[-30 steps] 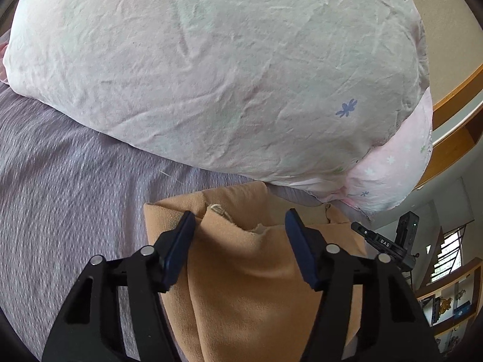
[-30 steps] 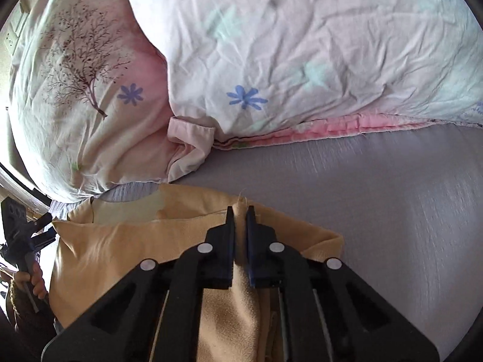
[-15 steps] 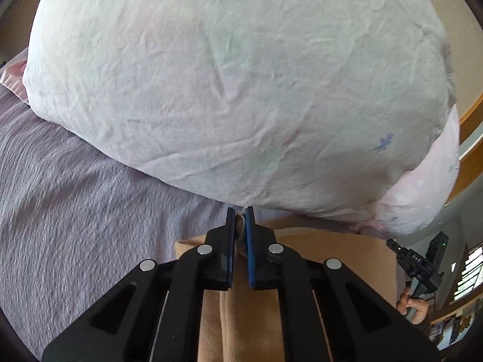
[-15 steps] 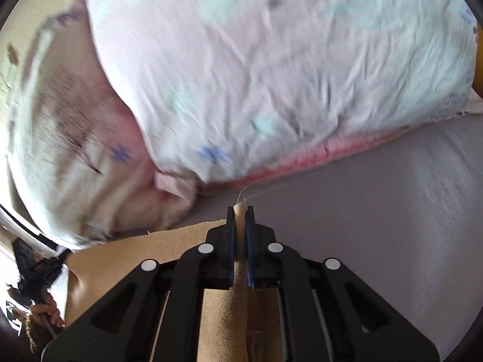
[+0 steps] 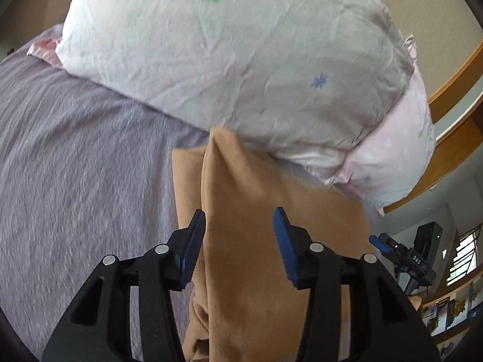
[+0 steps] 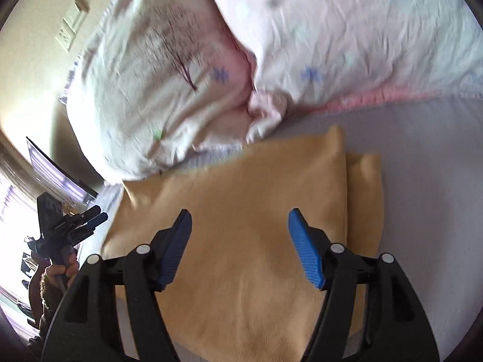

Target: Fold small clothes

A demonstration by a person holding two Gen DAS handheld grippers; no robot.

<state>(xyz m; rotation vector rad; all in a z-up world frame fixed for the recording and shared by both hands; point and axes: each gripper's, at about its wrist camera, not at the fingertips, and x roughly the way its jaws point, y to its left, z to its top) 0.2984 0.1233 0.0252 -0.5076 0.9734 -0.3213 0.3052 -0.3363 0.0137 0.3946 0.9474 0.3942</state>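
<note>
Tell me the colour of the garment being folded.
Plain tan-orange garment, no print; clearest in the right wrist view.

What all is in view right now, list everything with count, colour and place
tan garment: one, tan, folded, lying on the bed below both tools, far edge against the pillows
pillows: two, white-pink with small flower prints, at the head of the bed; the second pillow carries a tree print
bed sheet: one, lavender-grey, under everything
wooden frame: brown, curved, past the pillows
wall switch plate: one, pale, on the beige wall
left tool: one, black with blue pads, jaws apart, above the garment, gripping nothing
right tool: one, black with blue pads, jaws apart, above the garment, gripping nothing
hand: one, holding the left tool's handle
</note>
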